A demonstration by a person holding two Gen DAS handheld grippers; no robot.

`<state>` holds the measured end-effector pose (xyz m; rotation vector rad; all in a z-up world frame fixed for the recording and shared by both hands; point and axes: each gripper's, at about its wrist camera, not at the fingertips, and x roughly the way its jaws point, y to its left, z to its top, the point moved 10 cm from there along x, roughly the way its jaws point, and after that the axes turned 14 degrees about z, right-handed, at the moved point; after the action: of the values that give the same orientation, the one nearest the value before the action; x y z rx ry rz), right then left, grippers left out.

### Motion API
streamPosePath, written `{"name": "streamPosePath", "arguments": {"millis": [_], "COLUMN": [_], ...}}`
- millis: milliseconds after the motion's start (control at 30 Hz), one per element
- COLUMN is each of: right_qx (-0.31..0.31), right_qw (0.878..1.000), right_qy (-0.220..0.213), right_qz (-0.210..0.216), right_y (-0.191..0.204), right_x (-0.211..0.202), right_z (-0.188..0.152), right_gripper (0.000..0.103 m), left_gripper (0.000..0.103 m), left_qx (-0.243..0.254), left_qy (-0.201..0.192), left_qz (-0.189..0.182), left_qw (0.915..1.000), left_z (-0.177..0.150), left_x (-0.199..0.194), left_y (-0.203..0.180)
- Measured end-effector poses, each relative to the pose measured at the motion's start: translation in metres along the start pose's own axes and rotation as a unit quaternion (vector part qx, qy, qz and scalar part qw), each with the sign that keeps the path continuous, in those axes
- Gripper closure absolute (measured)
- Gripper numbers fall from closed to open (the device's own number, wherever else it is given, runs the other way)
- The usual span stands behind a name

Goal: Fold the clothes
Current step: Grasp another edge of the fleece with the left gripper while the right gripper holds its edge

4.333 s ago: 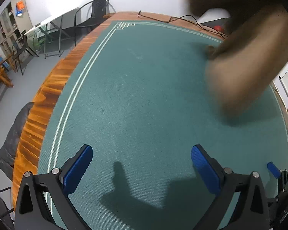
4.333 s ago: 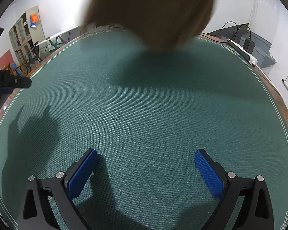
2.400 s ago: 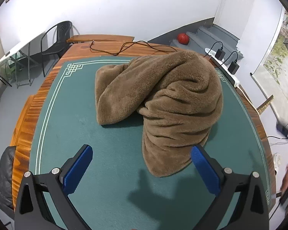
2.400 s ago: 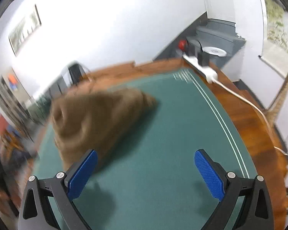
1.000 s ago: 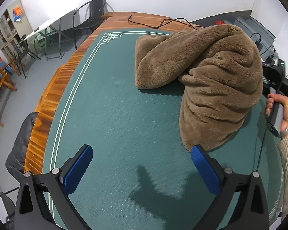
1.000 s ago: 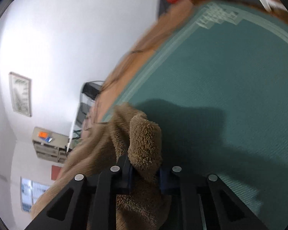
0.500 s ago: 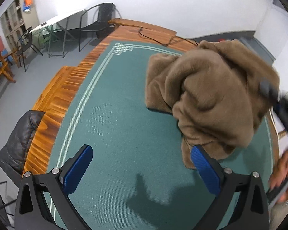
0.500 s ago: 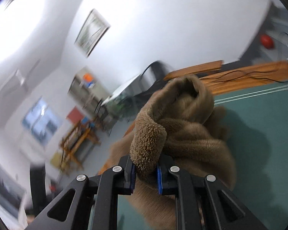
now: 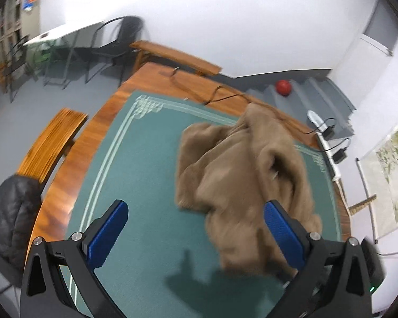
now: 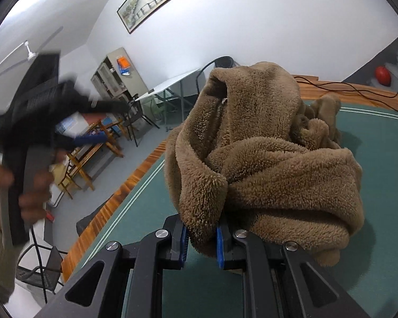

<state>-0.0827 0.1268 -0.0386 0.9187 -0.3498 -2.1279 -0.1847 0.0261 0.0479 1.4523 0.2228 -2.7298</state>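
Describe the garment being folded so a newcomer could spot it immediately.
Find the big wooden table covered by a green mat. On the mat's right half lies a bunched brown fleece garment, one edge pinched by the right gripper. Nothing else there is fluffy or brown.

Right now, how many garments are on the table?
1. A brown fleece garment lies bunched on the green mat, one edge pinched in the right gripper. The left gripper is open and empty. Anything under the heap would be hidden.

Bare green mat (image 9: 135, 175) left of bunched brown garment (image 9: 241, 175).
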Motion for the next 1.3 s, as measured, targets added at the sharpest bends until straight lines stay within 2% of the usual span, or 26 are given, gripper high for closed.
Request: {"name": "streamPosePath", "arguments": {"millis": [200, 367, 467, 600, 700, 767, 800, 867, 900, 967, 1067, 1300], "right_qx": [0.006, 0.012, 0.015, 0.011, 0.000, -0.005, -0.008, -0.011, -0.012, -0.014, -0.025, -0.047], "right_qw": [1.000, 1.000, 1.000, 1.000, 1.000, 1.000, 1.000, 1.000, 1.000, 0.999, 0.999, 0.997], "right_qy": [0.005, -0.001, -0.001, 0.002, 0.006, 0.007, 0.007, 0.006, 0.005, 0.006, 0.008, 0.000], "right_qz": [-0.014, -0.015, -0.014, -0.017, -0.020, -0.023, -0.025, -0.027, -0.028, -0.030, -0.041, -0.067], "right_y": [-0.010, -0.014, -0.008, -0.007, -0.009, -0.006, -0.002, 0.003, 0.004, 0.005, 0.010, 0.019], "right_x": [0.007, 0.014, 0.017, 0.017, 0.020, 0.026, 0.031, 0.035, 0.036, 0.038, 0.038, 0.017], "right_z": [-0.013, -0.012, -0.020, -0.030, -0.034, -0.031, -0.029, -0.028, -0.029, -0.029, -0.028, -0.030], "right_gripper": [0.085, 0.085, 0.085, 0.085, 0.085, 0.085, 0.085, 0.085, 0.085, 0.085, 0.085, 0.084], "left_gripper": [0.000, 0.000, 0.000, 0.000, 0.001, 0.019, 0.026, 0.050, 0.056, 0.076, 0.085, 0.086], "left_qx": [0.030, 0.007, 0.010, 0.024, 0.016, 0.012, 0.013, 0.019, 0.022, 0.019, 0.002, -0.035], "left_qy": [0.012, 0.062, 0.070, 0.111, 0.152, 0.169, 0.172, 0.175, 0.177, 0.169, 0.148, 0.098], "left_qz": [-0.049, -0.061, -0.069, -0.093, -0.125, -0.144, -0.143, -0.136, -0.132, -0.131, -0.126, -0.114], "left_qw": [0.9982, 0.9962, 0.9951, 0.9892, 0.9802, 0.9749, 0.9746, 0.9749, 0.9750, 0.9767, 0.9810, 0.9880], "left_z": [0.035, 0.065, 0.077, 0.076, 0.069, 0.066, 0.064, 0.060, 0.058, 0.056, 0.050, 0.038], "left_x": [0.022, 0.066, 0.082, 0.107, 0.122, 0.125, 0.125, 0.124, 0.124, 0.118, 0.100, 0.056], "left_y": [-0.048, -0.062, -0.074, -0.096, -0.111, -0.119, -0.122, -0.126, -0.128, -0.123, -0.102, -0.054]}}
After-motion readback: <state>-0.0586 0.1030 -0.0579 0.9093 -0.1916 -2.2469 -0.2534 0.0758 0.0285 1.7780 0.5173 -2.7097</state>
